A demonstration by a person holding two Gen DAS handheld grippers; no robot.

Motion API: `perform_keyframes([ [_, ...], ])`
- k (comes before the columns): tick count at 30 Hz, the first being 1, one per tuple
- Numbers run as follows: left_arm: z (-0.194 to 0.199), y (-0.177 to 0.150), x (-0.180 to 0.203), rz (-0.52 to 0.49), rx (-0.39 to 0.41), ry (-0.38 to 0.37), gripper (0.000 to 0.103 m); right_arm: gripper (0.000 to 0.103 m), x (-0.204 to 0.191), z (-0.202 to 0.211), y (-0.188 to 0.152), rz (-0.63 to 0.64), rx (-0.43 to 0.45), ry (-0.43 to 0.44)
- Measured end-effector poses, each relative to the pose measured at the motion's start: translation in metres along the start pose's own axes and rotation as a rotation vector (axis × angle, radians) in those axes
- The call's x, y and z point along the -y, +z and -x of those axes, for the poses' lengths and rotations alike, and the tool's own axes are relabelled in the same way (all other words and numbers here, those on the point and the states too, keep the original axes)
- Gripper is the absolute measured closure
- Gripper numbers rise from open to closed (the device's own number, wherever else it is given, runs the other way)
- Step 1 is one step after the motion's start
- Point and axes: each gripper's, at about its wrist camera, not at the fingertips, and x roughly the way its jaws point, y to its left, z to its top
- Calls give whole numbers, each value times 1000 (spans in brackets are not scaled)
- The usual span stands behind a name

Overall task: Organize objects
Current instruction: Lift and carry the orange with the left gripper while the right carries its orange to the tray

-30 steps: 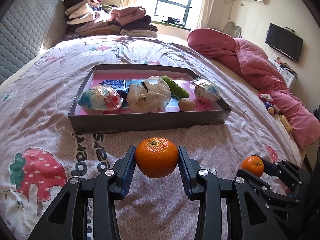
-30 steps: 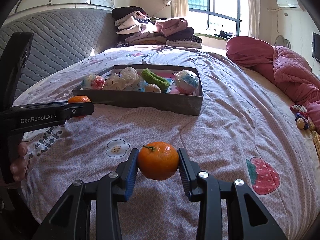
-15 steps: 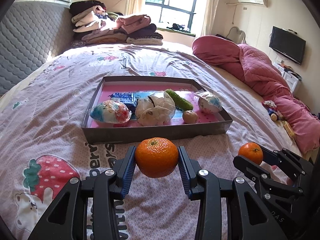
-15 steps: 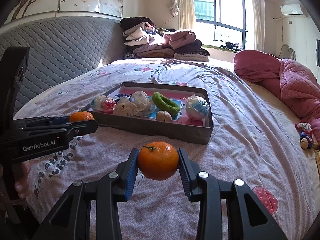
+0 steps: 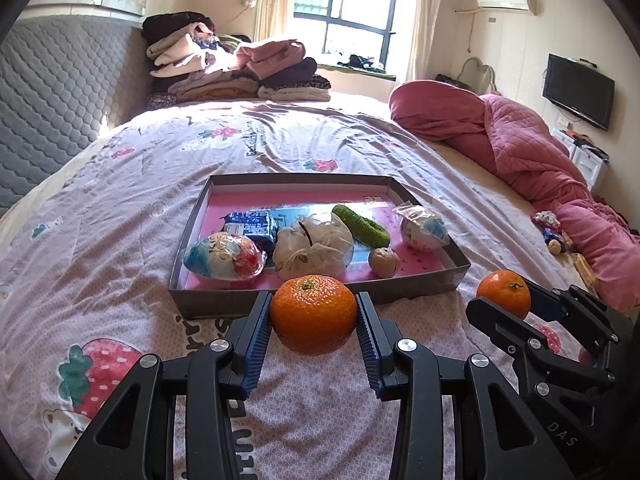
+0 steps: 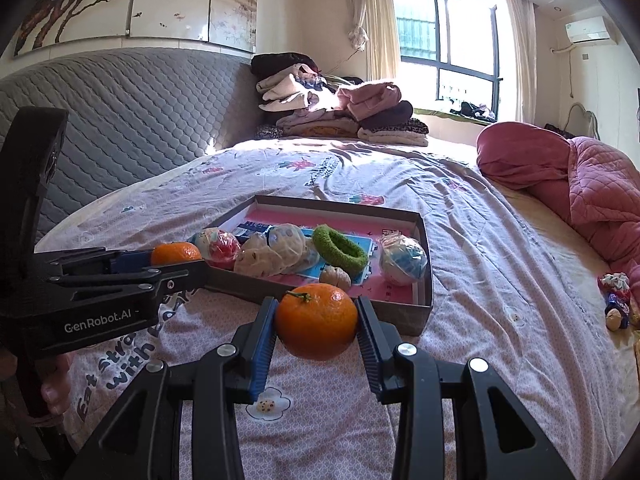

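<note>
My left gripper (image 5: 313,316) is shut on an orange tangerine (image 5: 313,314), held in the air just short of the near wall of a grey cardboard tray (image 5: 320,302) with a pink floor. My right gripper (image 6: 316,320) is shut on a second tangerine (image 6: 316,322), also above the bedsheet near the tray (image 6: 426,312). Each gripper shows in the other's view: the right one (image 5: 505,295) low at the right, the left one (image 6: 176,254) at the left. In the tray lie wrapped balls (image 5: 224,258), a white bag (image 5: 314,248), a green hair band (image 5: 362,226) and a walnut (image 5: 384,261).
The tray sits on a bed with a pink printed sheet (image 5: 120,240). A red quilt (image 5: 532,152) is bunched along the right side. Folded clothes (image 5: 228,68) are stacked at the far end by a grey padded headboard (image 6: 120,120). Small toys (image 6: 616,300) lie at the right edge.
Both grippers have risen with their tangerines still held, and the views tilt upward. The tray now appears lower in both views, closer to the fingertips.
</note>
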Motion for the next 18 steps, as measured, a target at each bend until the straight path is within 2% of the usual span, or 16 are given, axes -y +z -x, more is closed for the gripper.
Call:
perform_keyframes([
  [18,-38,40,-1,-8,19,20,61,64,19,-38,30,13,13,-21],
])
